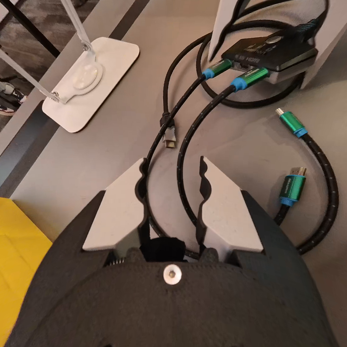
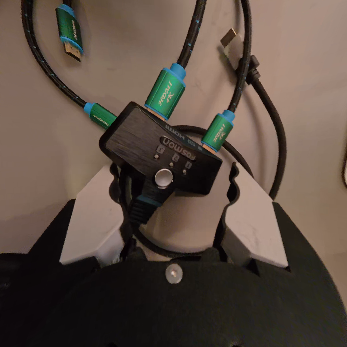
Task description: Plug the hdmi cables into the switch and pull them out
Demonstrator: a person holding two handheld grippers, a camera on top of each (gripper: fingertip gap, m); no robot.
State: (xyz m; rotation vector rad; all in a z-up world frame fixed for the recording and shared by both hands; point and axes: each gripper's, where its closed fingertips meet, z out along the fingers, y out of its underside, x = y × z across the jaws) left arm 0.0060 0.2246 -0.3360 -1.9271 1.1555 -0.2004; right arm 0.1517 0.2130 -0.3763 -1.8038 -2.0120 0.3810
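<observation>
So the switch sits on the table between the spread right gripper fingers with three green plugs in; left gripper hangs wide too, holding nothing. Unclamped, the switch could easily drag along on a pull.

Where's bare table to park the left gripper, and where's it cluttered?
Free: table between lamp base and the loose grey plug; also beside the yellow block. Crowded: around the switch, and the loose green plugs and cable loops at right.
</observation>
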